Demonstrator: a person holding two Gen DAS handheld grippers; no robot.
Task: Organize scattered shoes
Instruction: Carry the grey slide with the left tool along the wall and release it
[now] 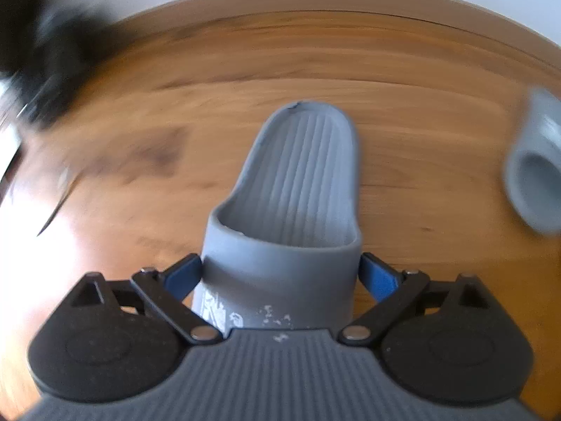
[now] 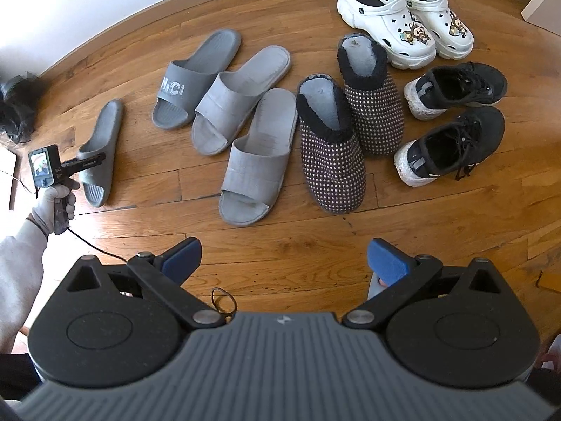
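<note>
Each gripper has a ribbed grey body, two black round housings, black link arms with silver screws, and blue fingers [image 2: 387, 263]. The left hand [image 2: 58, 200] wears a white glove and pale grey sleeve [image 2: 15, 266]; a thin black cable [image 2: 94, 245] trails from it.

Bare floor [image 2: 280, 242] lies open between the right tongs [image 2: 284, 263] and the shoes. The near light slide [image 2: 257, 161], dotted slippers [image 2: 336, 140] and sneakers [image 2: 452, 122] sit closely packed side by side. The left tongs [image 1: 280, 270] straddle a grey slide [image 1: 291, 210], with clear floor on its left and another slide [image 1: 533, 168] to its right.
</note>
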